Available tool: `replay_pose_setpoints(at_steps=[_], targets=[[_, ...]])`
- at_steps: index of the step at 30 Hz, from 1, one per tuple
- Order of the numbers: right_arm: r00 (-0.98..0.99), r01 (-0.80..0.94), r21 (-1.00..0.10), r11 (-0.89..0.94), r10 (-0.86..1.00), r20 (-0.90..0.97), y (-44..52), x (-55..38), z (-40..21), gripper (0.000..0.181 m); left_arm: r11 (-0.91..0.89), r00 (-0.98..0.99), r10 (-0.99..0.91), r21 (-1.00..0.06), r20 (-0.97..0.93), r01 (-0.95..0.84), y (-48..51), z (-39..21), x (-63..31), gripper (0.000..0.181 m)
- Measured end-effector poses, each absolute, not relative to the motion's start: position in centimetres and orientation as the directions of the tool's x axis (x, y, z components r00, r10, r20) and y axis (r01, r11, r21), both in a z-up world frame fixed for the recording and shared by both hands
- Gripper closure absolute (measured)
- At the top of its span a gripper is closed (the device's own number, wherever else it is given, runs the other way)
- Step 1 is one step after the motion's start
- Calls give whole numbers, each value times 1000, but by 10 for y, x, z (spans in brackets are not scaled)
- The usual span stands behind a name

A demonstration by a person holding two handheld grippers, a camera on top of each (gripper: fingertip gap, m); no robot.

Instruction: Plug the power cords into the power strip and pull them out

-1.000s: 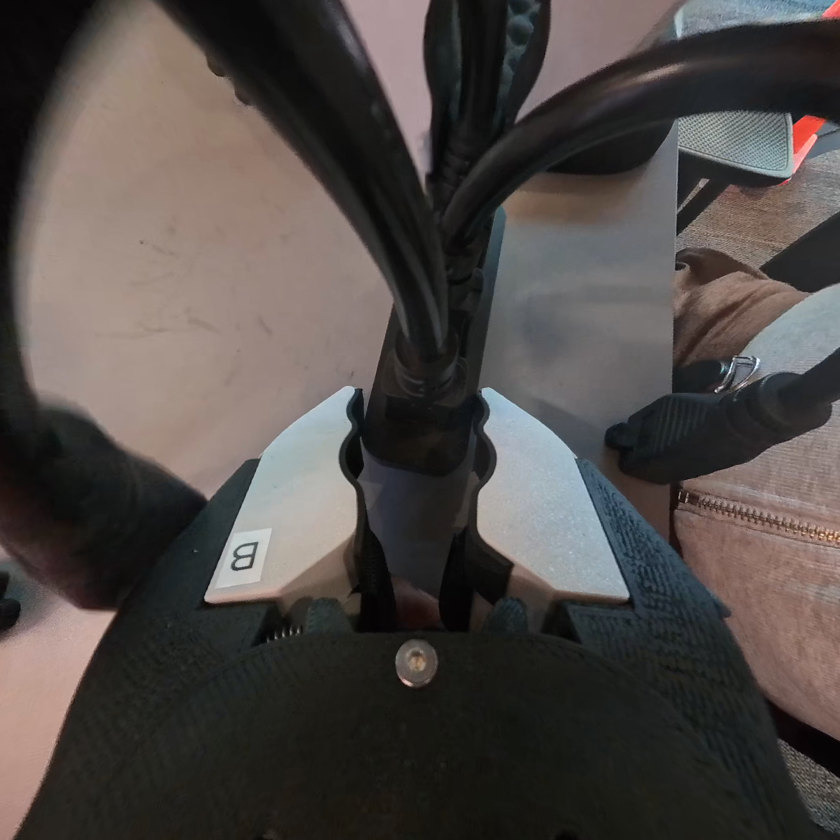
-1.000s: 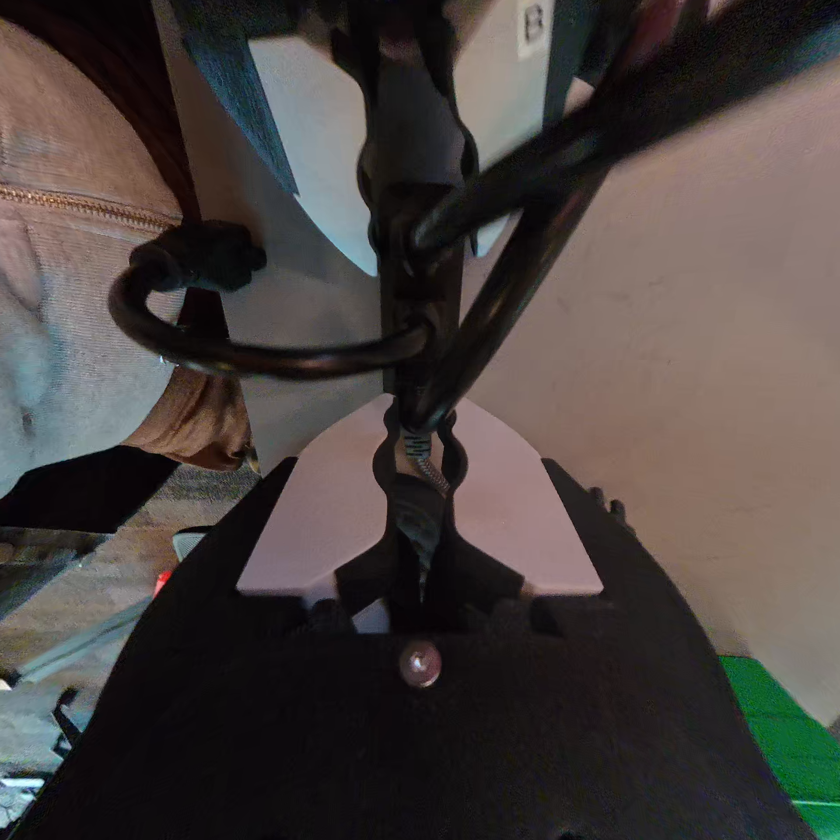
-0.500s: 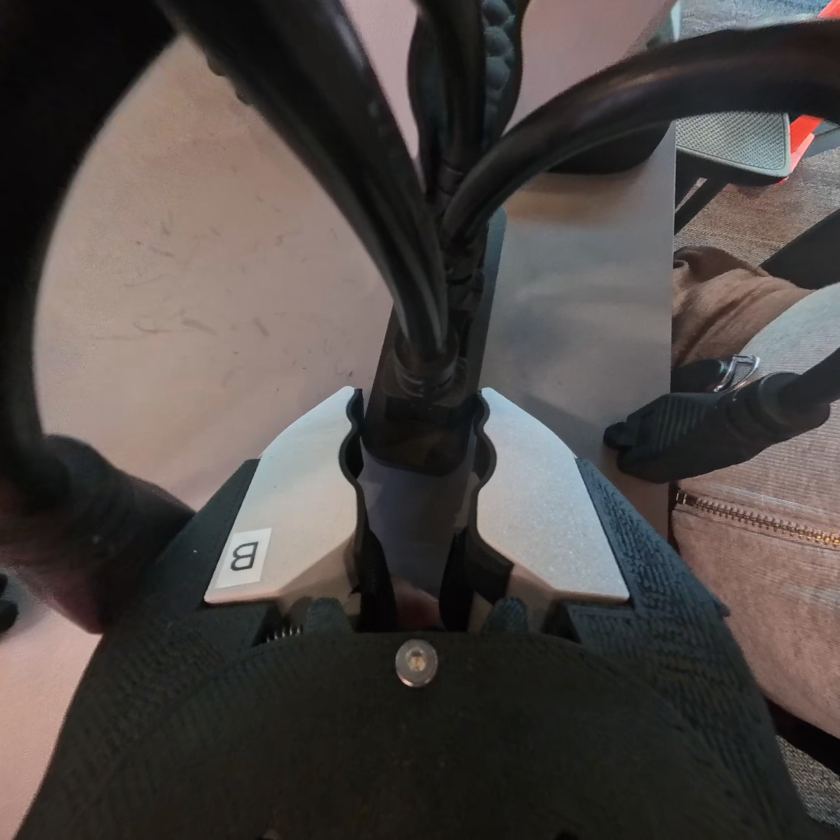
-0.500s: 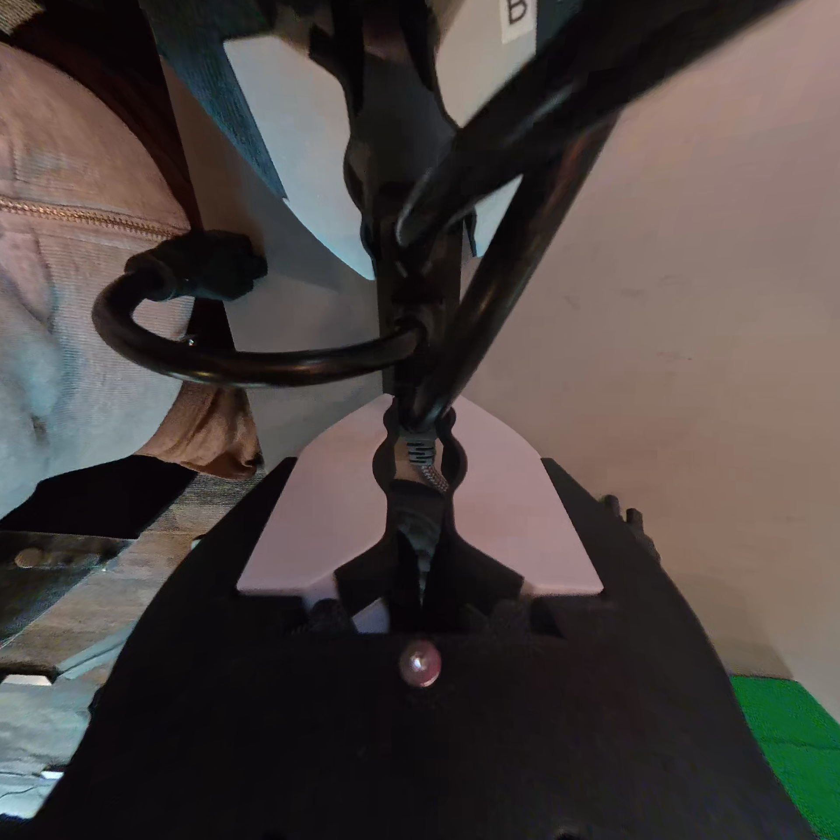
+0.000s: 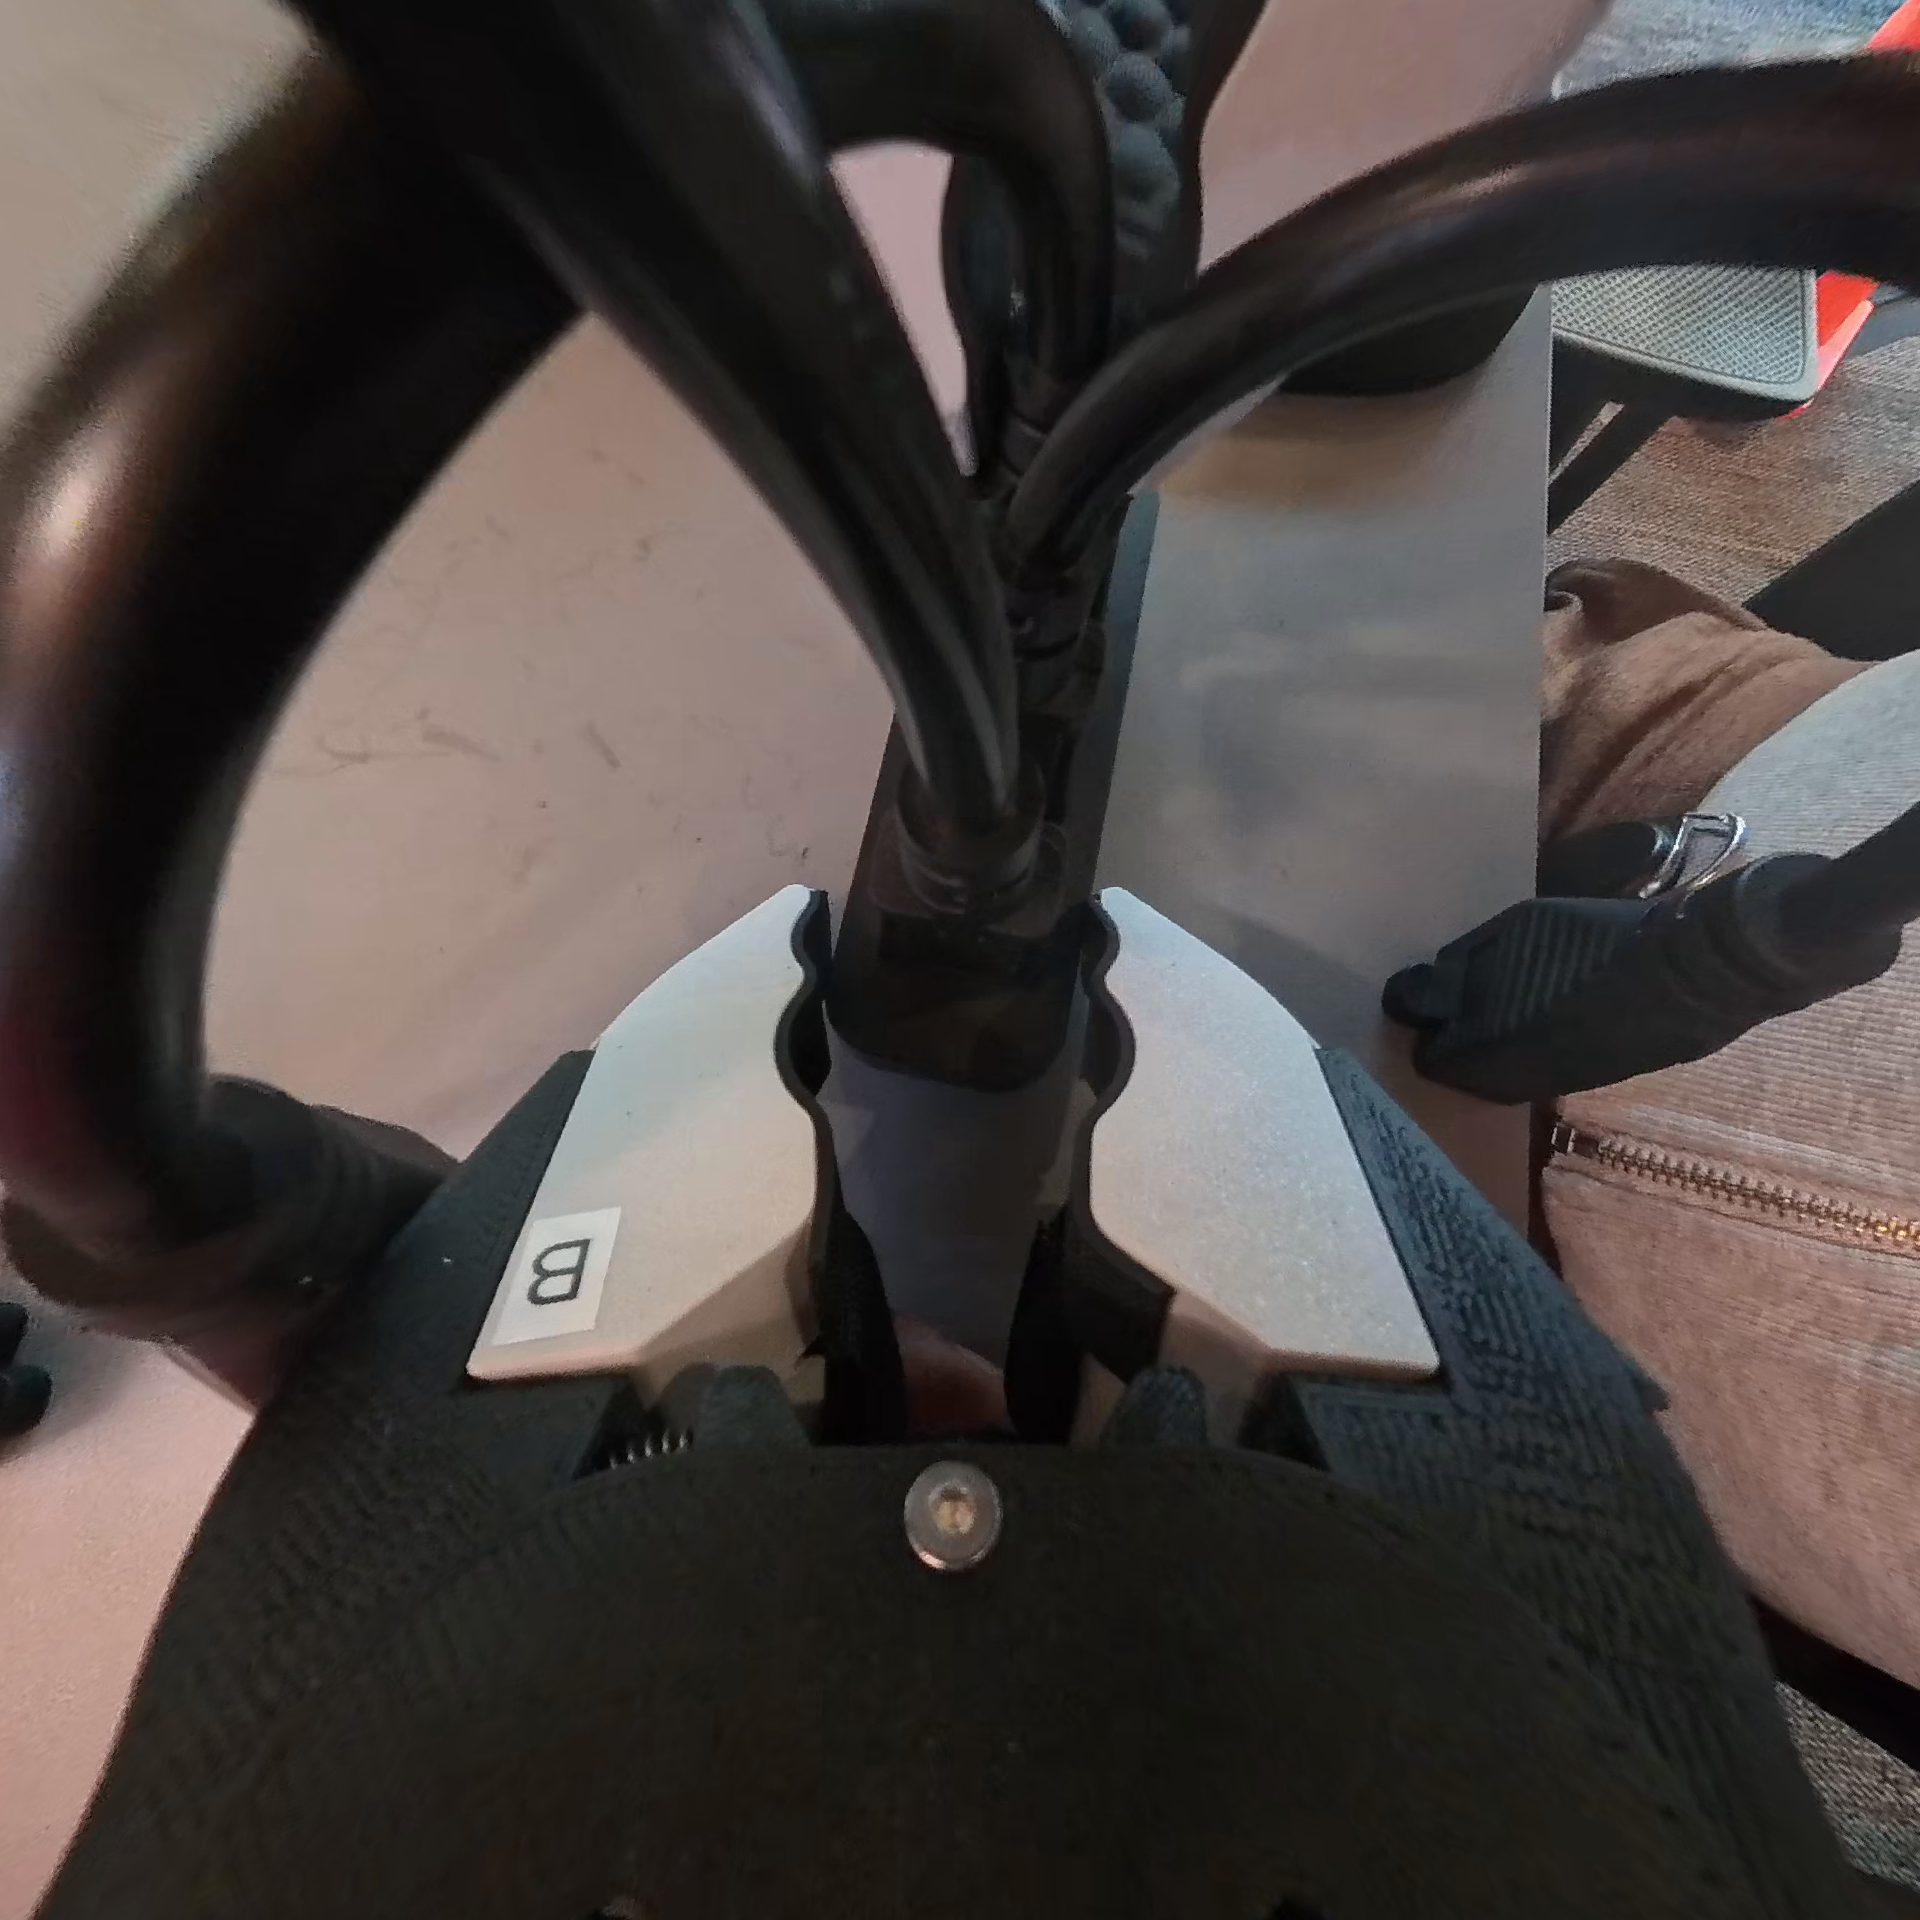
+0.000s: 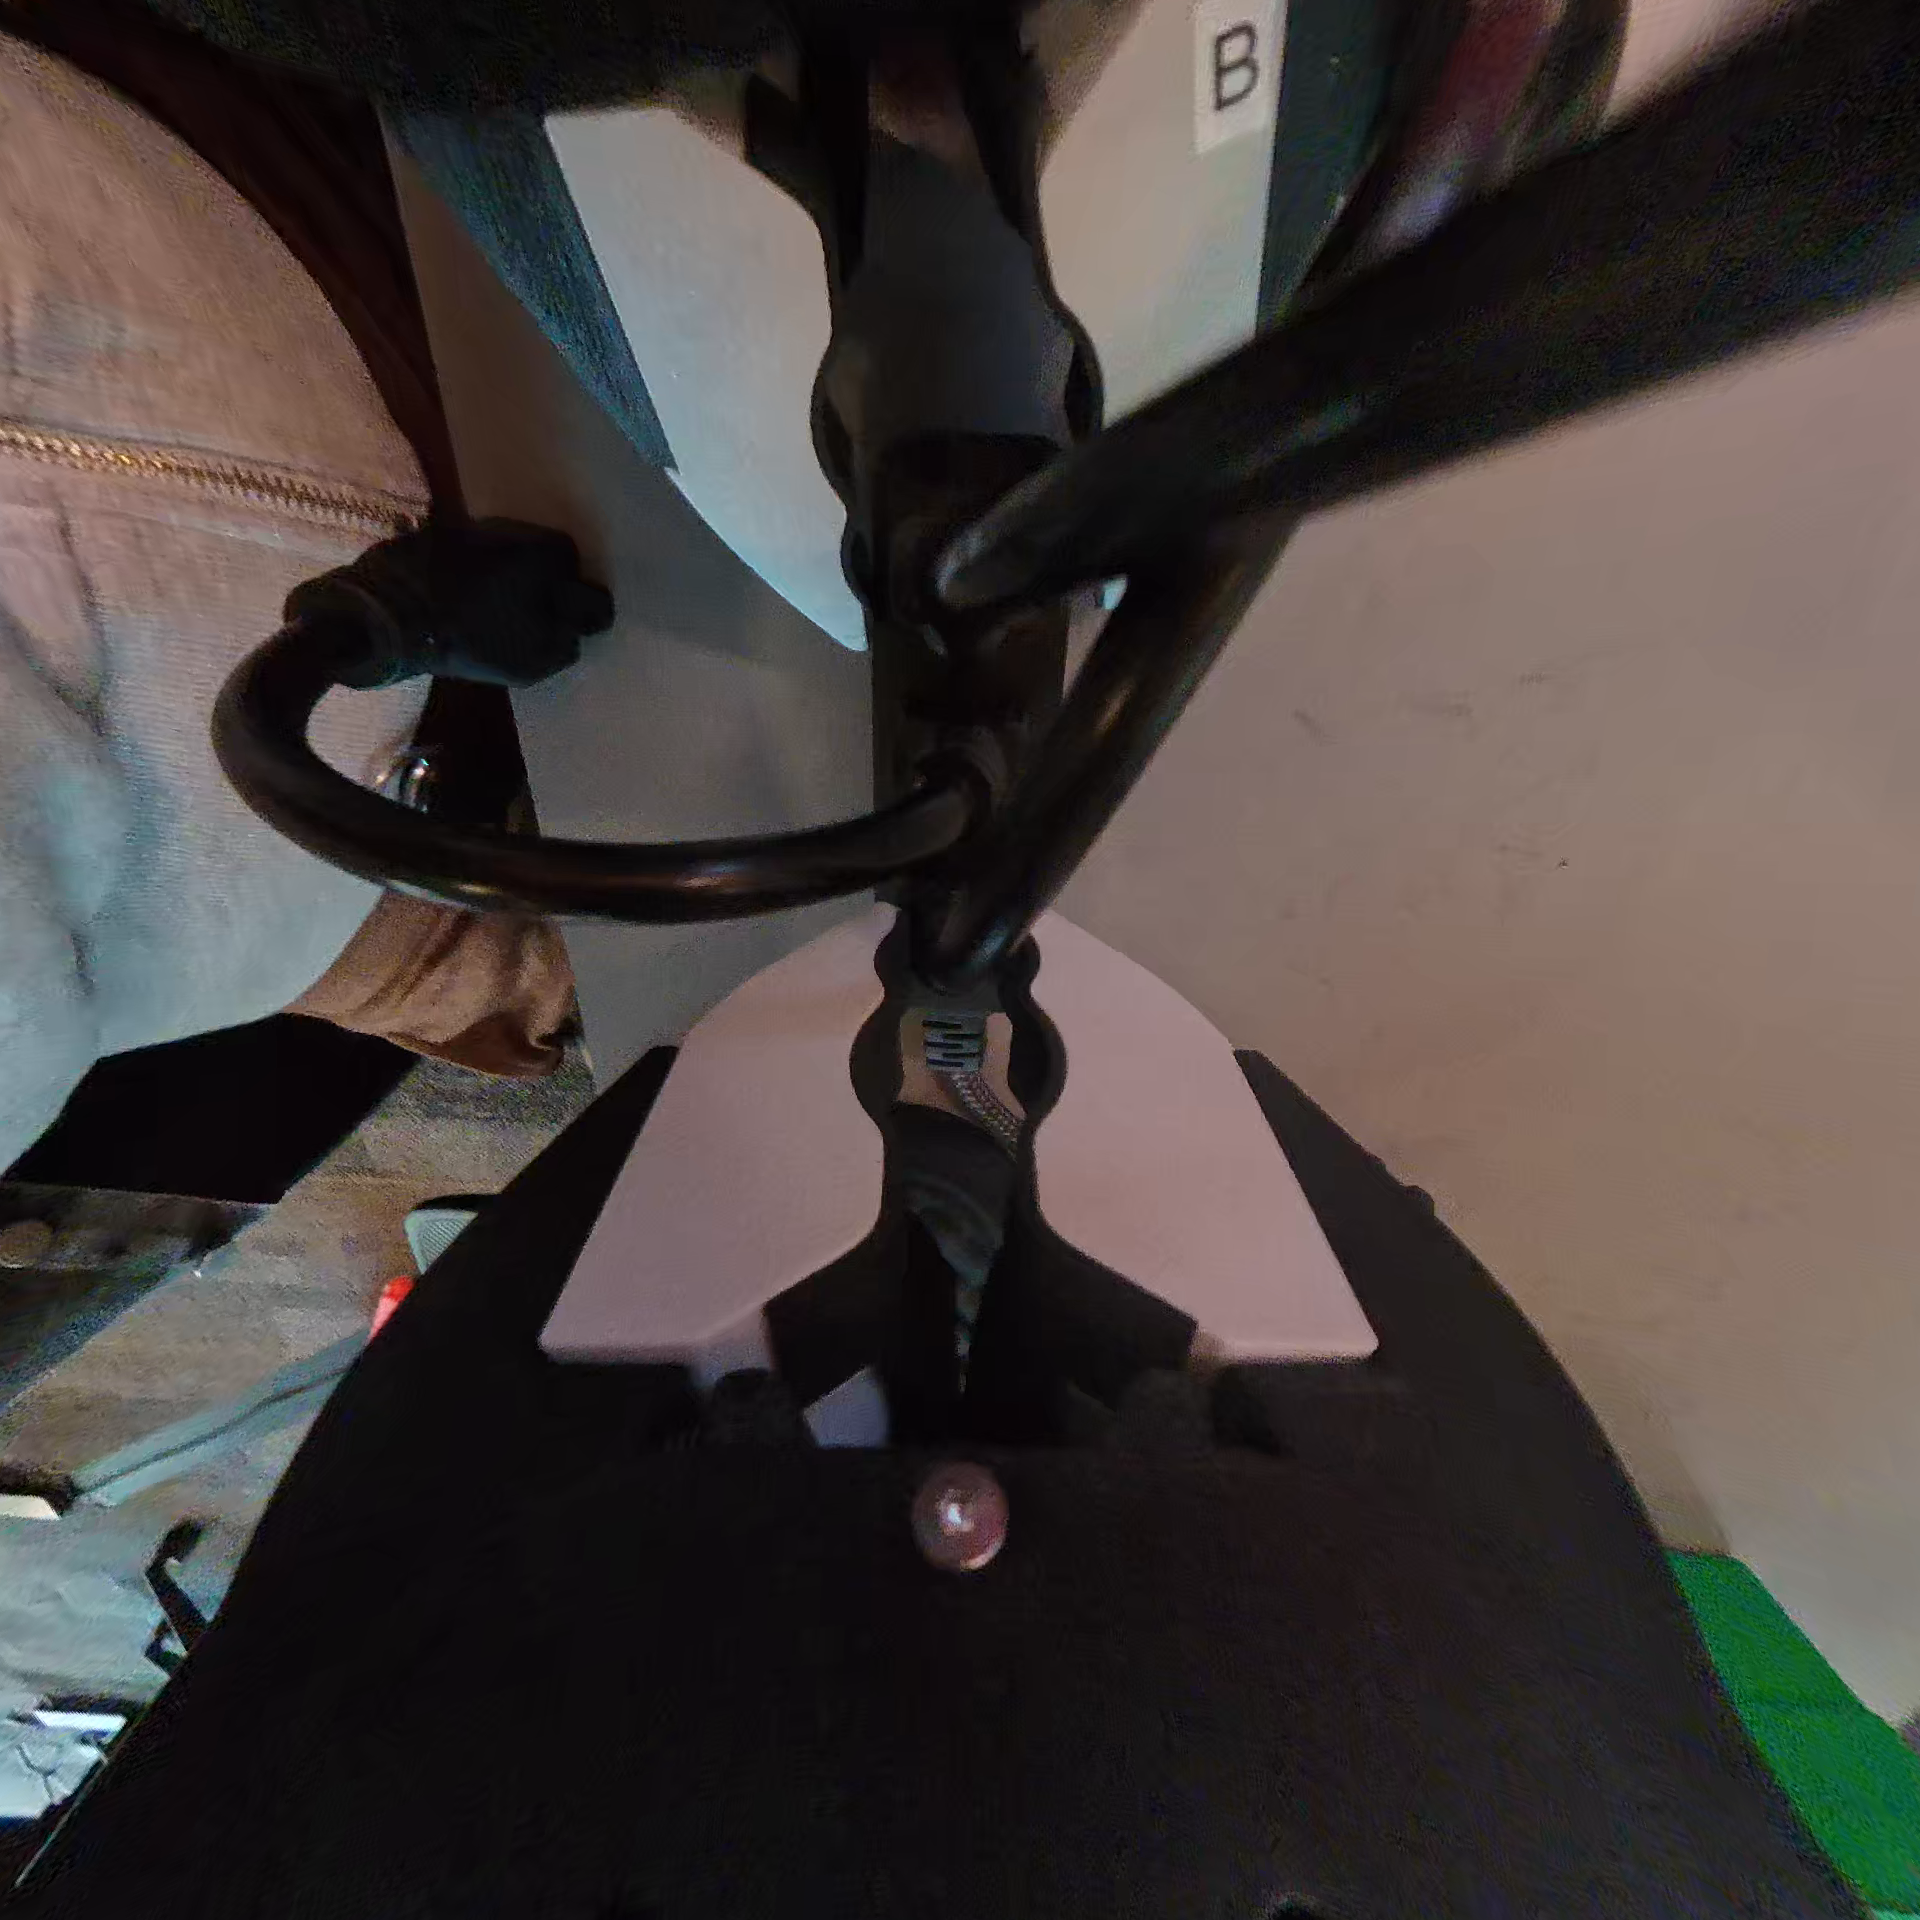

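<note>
Since the earlier frames the thick black cord (image 5: pixel 208 582) looping on the left of the left wrist view has swung nearer the camera and fills more of that side, while the grips themselves have hardly shifted. In the right wrist view the opposite gripper has slid slightly lower and looms larger.

The left gripper (image 5: pixel 951 997) is pinching the near end of the power strip (image 5: pixel 940 1091), a narrow dark bar with a pale grey end that runs away from the camera between its fingers (image 5: pixel 707 1122). Several black cords enter the strip's top side just beyond the fingertips and fan out left, up and right. A loose black plug (image 5: pixel 1590 971) lies to the right at the edge of the pale table (image 5: pixel 499 644), beside a person's brown clothing.

The right gripper (image 6: pixel 956 997) faces the left one from the strip's far end. Its jaws are nearly pressed together around a thin braided grey cord (image 6: pixel 971 1086) where it meets the strip (image 6: pixel 966 488). A black cord (image 6: pixel 582 862) curves left from the strip to the loose plug (image 6: pixel 468 603).
</note>
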State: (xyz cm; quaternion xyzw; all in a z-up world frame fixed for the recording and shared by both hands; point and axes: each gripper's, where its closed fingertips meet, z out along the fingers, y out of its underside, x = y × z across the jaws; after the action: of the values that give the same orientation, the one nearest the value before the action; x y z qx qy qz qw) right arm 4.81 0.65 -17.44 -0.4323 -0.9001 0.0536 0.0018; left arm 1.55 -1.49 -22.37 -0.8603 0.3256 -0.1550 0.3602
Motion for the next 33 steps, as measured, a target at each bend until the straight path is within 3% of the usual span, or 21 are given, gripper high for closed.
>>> replay_pose_setpoints(at_steps=[7,12,16,20,23,25,27,30,33], targets=[[-593,790,-206,578,805,-17,6,49,-174,165,-522,740,-672,-722,21,-454,-15,-223,16,135],[-561,729,-482,486,828,-14,4,45,-172,165,-518,753,-657,-710,-26,-477,-14,-225,13,132],[-487,608,-700,374,872,43,11,48,-161,117,-461,759,-647,-757,-70,-463,-12,-215,12,111],[-444,387,-905,177,896,-15,20,63,-136,92,-377,754,-656,-845,-46,-379,-15,-191,14,71],[-403,198,-976,95,915,7,30,77,-118,70,-330,790,-612,-895,-38,-299,-19,-171,11,56],[-369,79,-994,77,928,43,36,84,-108,76,-352,850,-521,-889,-73,-292,-17,-169,-1,62],[-349,44,-994,105,933,83,39,88,-110,79,-429,873,-463,-824,-152,-371,-21,-180,-12,59],[-324,39,-993,107,942,89,40,88,-112,68,-584,885,-405,-679,-232,-445,-33,-198,-31,56],[-329,-21,-994,107,938,108,37,88,-106,66,-599,876,-409,-650,-255,-468,-39,-200,-30,56]])
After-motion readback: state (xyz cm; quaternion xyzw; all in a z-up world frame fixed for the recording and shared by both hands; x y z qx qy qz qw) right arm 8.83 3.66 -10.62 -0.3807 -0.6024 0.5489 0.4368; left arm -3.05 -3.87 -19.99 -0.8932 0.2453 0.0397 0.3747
